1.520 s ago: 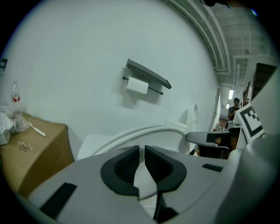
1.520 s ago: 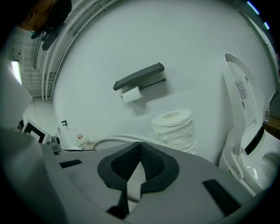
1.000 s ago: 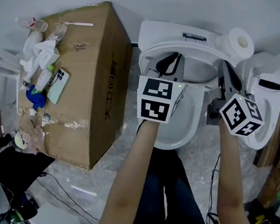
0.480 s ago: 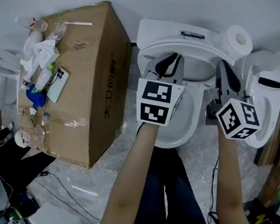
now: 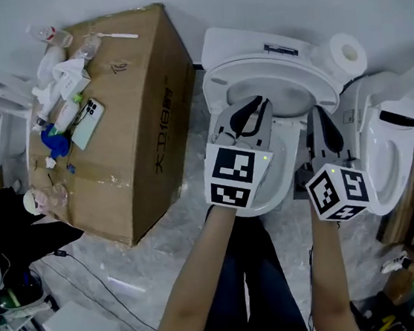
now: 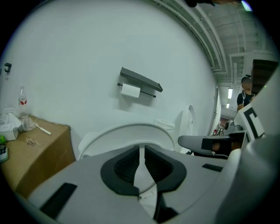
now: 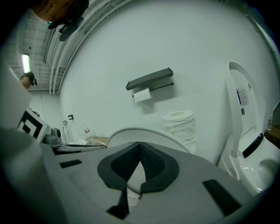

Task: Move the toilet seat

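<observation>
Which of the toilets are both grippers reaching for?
The middle toilet, beside the cardboard box: the left gripper and right gripper are both at it. The toilet at the right edge stands past the right gripper.

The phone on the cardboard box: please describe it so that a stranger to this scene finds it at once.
In the head view, find the big cardboard box at the left. The phone lies flat on its top amid clutter near the left edge. It alone is a pale green slab with camera lenses, beside a blue object.
</observation>
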